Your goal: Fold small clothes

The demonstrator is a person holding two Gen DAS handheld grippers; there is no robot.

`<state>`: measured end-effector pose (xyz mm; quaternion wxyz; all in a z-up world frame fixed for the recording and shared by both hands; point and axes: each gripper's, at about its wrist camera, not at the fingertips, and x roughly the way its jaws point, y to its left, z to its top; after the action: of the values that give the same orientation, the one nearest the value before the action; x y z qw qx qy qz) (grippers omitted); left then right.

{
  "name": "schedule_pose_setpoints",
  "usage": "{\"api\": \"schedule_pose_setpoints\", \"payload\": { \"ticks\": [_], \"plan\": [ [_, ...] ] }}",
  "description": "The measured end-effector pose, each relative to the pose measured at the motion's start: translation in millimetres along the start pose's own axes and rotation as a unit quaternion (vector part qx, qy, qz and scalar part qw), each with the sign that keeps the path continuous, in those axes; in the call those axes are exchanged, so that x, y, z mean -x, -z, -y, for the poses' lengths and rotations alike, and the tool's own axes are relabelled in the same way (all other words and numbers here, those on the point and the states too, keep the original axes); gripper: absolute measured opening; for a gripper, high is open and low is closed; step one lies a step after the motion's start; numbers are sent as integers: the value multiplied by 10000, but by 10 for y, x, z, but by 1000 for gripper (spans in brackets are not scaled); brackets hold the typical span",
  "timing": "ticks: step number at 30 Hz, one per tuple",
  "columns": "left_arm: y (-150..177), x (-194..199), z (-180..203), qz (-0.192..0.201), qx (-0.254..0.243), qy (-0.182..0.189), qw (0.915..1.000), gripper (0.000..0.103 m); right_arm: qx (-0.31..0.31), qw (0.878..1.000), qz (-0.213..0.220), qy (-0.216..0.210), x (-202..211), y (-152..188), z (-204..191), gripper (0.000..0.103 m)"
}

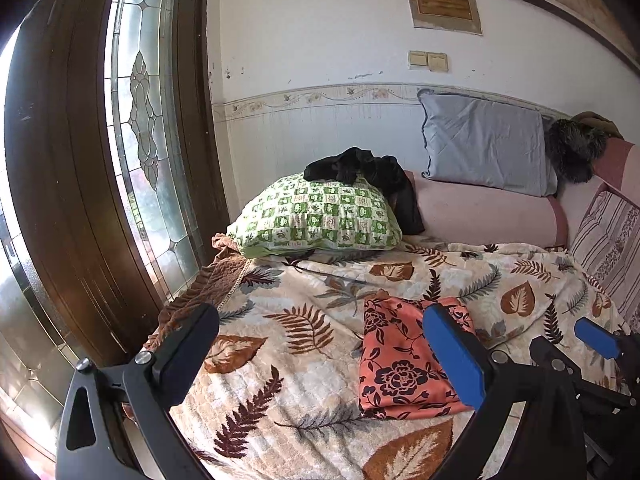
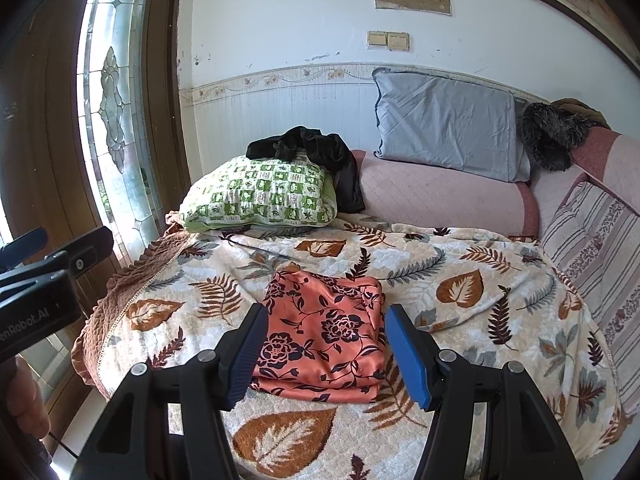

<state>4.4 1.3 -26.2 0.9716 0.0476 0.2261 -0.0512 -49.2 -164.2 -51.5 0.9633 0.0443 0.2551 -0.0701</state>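
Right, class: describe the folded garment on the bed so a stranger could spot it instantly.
Start at the leaf-patterned cream blanket covering the bed. Near its front edge lies a folded orange satin cloth with dark flowers. It alone is flat and orange; the crumpled black garment sits on the green checked pillow.

From my seat, both wrist cameras look forward and slightly down along their hand-held gripper fingers from the near edge of the bed (image 1: 320, 360), the left view sitting further left, and both share the folded cloth (image 2: 324, 336), pillows and back wall.
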Motion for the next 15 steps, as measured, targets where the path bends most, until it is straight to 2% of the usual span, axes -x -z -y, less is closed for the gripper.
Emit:
{"api": "schedule_pose_setpoints", "payload": {
  "ticks": [8,15],
  "plan": [
    [80,-168,15,-226,-53,-22,9997,102,-17,9999,-161,-22,-187,69,0,65],
    [25,-243,10,-181,6,79,9998,102,90,9999,-131,49,-222,54,-49,65]
  ]
}}
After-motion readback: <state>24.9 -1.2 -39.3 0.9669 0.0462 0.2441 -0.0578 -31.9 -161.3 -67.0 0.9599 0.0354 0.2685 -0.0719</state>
